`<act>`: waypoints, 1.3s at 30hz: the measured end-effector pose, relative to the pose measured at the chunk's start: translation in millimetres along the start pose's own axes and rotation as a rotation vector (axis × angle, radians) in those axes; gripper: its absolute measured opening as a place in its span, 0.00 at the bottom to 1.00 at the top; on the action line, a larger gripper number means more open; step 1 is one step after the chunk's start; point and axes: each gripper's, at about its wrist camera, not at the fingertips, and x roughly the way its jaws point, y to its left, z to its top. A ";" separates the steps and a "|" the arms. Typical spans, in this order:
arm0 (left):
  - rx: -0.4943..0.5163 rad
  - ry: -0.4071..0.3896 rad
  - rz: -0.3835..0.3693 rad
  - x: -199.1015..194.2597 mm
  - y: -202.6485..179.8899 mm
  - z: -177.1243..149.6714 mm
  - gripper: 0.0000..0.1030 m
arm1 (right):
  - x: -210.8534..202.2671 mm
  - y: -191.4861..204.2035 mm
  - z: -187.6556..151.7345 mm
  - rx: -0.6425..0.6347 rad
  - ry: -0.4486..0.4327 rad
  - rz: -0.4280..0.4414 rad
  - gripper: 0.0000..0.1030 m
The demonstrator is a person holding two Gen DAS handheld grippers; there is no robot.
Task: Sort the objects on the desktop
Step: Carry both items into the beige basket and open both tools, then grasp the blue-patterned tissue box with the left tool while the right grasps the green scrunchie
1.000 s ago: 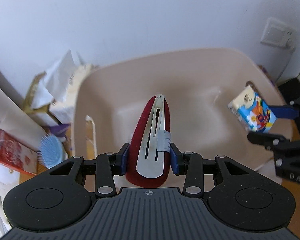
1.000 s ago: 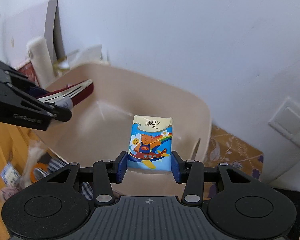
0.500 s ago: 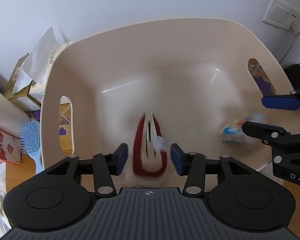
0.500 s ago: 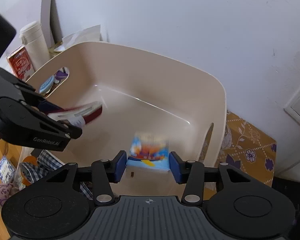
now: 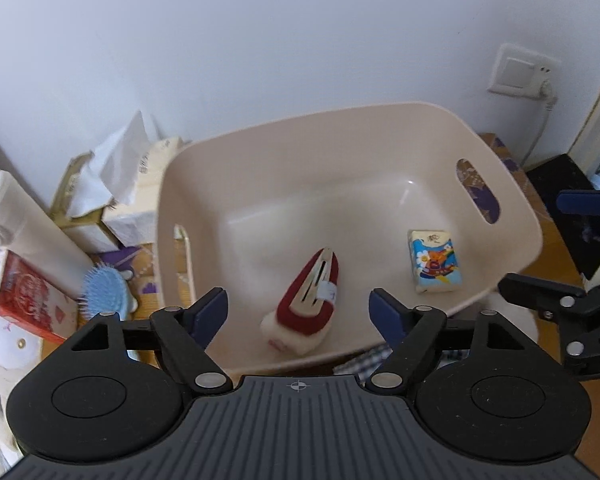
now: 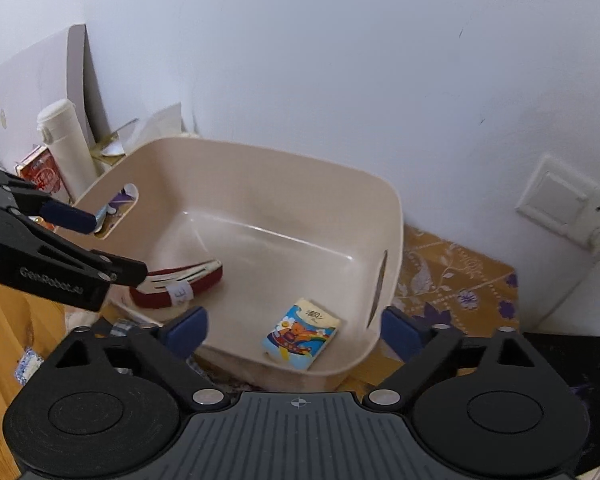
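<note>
A beige plastic bin (image 5: 380, 128) (image 6: 284, 160) stands against the white wall. A red hair clip with a silver metal top (image 5: 312, 292) (image 6: 180, 280) lies on its floor at the near left. A blue tissue pack with a cartoon bear (image 5: 434, 260) (image 6: 300, 334) lies on its floor at the right. My left gripper (image 5: 298, 310) is open and empty above the bin's near rim. My right gripper (image 6: 294, 330) is open and empty above the bin's near right corner; it also shows in the left wrist view (image 5: 572, 248).
Left of the bin are a light blue hairbrush (image 5: 104, 286), a red carton (image 5: 24, 296), a white bottle (image 6: 66, 148) and tissue boxes (image 5: 112, 184). A wall socket (image 5: 520, 72) with a plug is on the right. A patterned cloth (image 6: 460, 284) lies under the bin.
Both grippers opened and pulled back up from the bin. The hair clip and the tissue pack dropped and now rest on the bin floor.
</note>
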 end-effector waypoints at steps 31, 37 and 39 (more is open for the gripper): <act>0.287 0.066 -0.076 -36.4 66.0 -132.2 0.80 | -86.1 100.9 -134.2 -0.043 0.030 -0.084 1.00; 0.383 0.116 -0.113 -20.9 65.5 -147.4 0.80 | -68.2 111.2 -154.5 -0.014 0.088 -0.024 1.00; 0.408 0.131 -0.121 -14.7 65.5 -150.4 0.80 | -62.5 112.3 -158.1 -0.012 0.103 -0.014 1.00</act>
